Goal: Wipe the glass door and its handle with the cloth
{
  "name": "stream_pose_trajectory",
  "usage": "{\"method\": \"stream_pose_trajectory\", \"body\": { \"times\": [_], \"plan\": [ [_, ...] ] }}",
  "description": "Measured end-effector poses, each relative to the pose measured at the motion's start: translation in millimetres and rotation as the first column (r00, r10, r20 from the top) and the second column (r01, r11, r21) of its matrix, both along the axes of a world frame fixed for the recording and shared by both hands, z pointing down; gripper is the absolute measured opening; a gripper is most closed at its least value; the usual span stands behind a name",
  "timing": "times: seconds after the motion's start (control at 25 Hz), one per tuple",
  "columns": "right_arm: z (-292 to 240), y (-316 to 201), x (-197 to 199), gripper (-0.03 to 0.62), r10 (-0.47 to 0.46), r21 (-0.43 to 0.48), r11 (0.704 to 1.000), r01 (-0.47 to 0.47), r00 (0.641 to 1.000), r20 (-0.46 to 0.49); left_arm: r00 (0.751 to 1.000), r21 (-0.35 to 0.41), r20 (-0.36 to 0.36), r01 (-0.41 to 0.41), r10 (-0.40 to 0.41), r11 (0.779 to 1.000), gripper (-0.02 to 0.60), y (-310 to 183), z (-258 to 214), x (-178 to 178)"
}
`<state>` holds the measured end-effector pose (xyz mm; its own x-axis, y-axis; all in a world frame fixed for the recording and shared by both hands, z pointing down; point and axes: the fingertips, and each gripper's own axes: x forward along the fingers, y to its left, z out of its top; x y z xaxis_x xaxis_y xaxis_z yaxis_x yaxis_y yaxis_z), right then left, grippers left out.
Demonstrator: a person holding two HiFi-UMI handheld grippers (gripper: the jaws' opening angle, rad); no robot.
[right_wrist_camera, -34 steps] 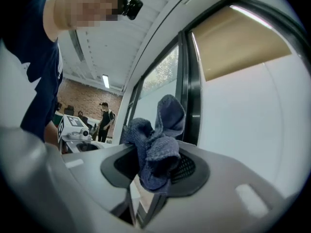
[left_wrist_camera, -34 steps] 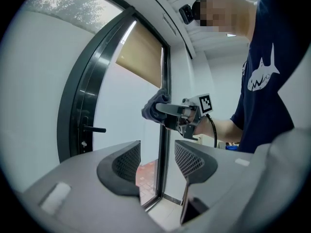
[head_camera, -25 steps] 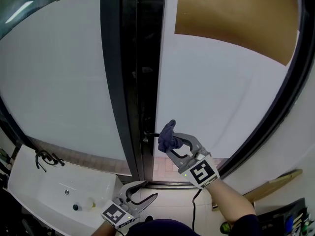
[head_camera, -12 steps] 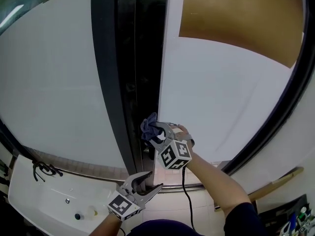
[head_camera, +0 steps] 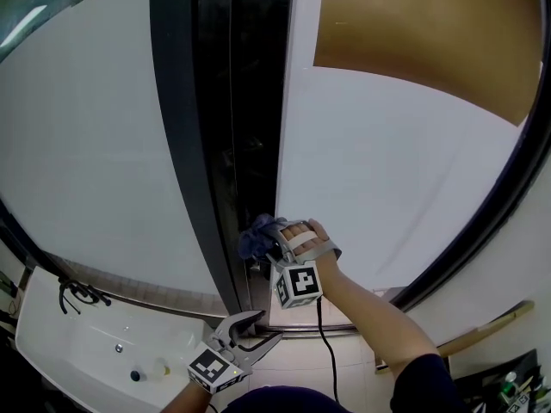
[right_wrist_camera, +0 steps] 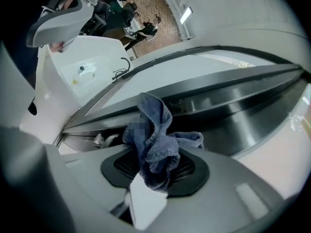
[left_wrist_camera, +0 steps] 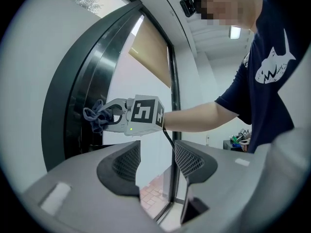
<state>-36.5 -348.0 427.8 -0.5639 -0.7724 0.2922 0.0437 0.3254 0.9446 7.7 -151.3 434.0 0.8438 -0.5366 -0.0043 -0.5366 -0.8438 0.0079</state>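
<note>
Right claw [right_wrist_camera: 155, 168] is pressed shut on the cloth [right_wrist_camera: 154, 139]. The blue fabric is pinched in a bunch between the two pads and stands up out of them toward the door. Just to one side of the cloth, low and close to the jaws, sits a small metal piece that I take for the handle [right_wrist_camera: 104, 140]; most of it is hidden. Directly beyond the cloth's free end runs the dark frame [head_camera: 176, 144], at the narrow black gap where two panels meet. The cloth looks to be on it or just short of it, and I cannot tell which. Farther out, the frosted pane of the glass door [head_camera: 95, 144] spreads away on both sides of the right claw.

Well below it, the left claw [left_wrist_camera: 155, 161] hangs with its jaws spread and nothing between them, taking no part.

The step in hand looks like the wipe at handle height, along the frame edge. The next move calls for firm pressure so the bunched cloth actually bears on the handle. After that, broad strokes out over the pane, which probably needs most of the work.
</note>
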Motion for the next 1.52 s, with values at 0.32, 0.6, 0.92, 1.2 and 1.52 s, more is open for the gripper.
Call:
{"method": "stream_pose_trajectory", "body": {
  "times": [0.32,0.6,0.92,1.2,1.52],
  "plan": [
    [9.0,-15.0,83.6,0.144,0.107,-0.062,0.992,-0.106,0.994,0.023,1.0,-0.001,0.007,0.004,-0.004,1.0,0.216,-0.3,-2.7,10.8],
    [2.9,-14.1,189.6,0.144,0.268,-0.068,0.962,-0.264,0.962,0.057,1.0,-0.003,0.003,-0.008,0.008,1.0,0.216,1.9,-2.3,16.9],
    [-1.0,-11.8,283.4,0.144,0.464,-0.118,0.884,-0.452,0.879,0.112,1.0,-0.016,0.014,-0.005,0.005,1.0,0.216,1.7,1.5,10.0],
    [-22.3,11.4,184.3,0.144,0.277,-0.184,0.954,-0.238,0.932,0.232,1.0,-0.008,0.009,-0.005,0.005,1.0,0.216,4.7,2.4,2.1],
    [5.5,0.6,45.8,0.144,0.103,-0.235,0.97,-0.06,0.979,0.175,1.0,-0.022,-0.005,0.023,-0.023,0.999,0.216,9.8,6.3,-10.7]
  ]
}}
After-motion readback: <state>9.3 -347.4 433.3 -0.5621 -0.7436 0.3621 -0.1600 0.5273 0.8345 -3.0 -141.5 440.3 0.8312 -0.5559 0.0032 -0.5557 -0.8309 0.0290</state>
